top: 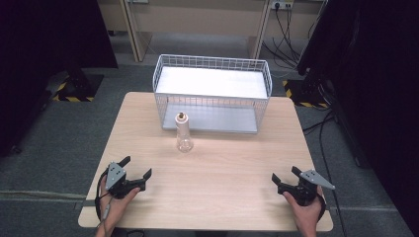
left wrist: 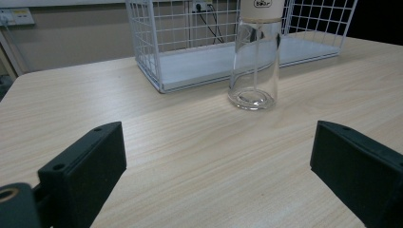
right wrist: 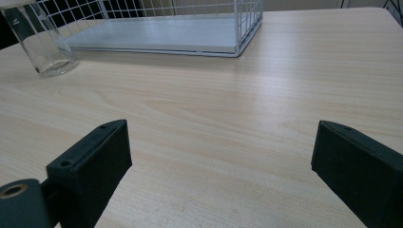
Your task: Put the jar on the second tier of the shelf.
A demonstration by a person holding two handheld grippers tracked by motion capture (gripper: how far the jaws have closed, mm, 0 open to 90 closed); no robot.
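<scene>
High view shows our left claw [top: 132, 174] and right claw [top: 285, 178] both released, low over the worktop [top: 232, 163]. We have not started: the bottle [top: 183, 132] stands upright before the basket [top: 212, 94]. Next, we judge, one claw must reach it.

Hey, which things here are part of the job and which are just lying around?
In the job:
bottle, upright on the table
wire basket, just behind it
left gripper and right gripper, both open

Lying around:
cables on the floor
</scene>
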